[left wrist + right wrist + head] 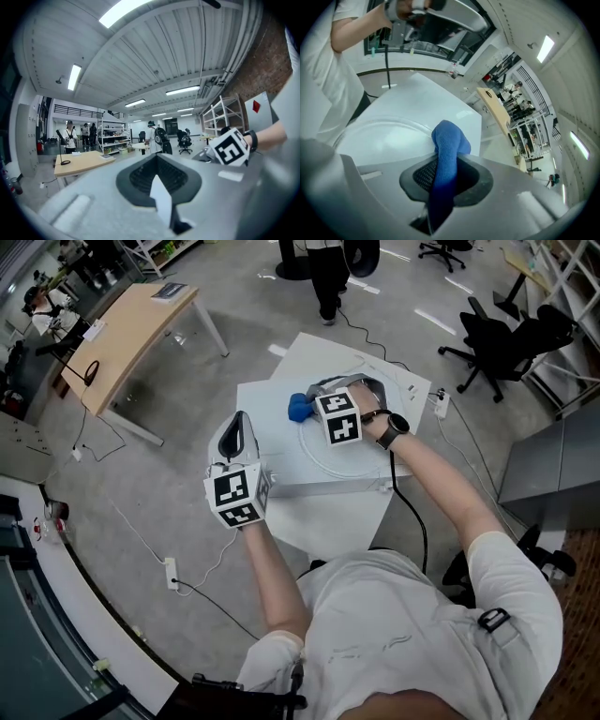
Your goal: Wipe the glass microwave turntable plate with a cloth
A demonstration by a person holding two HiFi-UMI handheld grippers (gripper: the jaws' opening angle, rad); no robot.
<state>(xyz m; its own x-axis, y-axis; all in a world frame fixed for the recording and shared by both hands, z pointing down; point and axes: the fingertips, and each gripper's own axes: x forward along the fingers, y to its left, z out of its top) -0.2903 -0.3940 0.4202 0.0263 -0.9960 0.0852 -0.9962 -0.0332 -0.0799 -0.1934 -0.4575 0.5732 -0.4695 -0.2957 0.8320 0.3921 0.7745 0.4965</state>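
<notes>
Right gripper (317,396), jaws pinching a blue cloth (300,408), is working at the rim of the glass plate (330,465) lying flat on the white bench (281,486); left gripper (238,426), jaws pressed together and empty, is steadying nothing, so wiping pressure is likely risking a sliding plate.

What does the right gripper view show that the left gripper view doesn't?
Only the right gripper view shows the blue cloth clamped in the right gripper, with the glass turntable plate on the white table beyond it. Only the left gripper view shows the left gripper shut on nothing, pointing across the room at people standing, shelving and the other gripper's marker cube. Both show the wooden desk and ceiling lights.
</notes>
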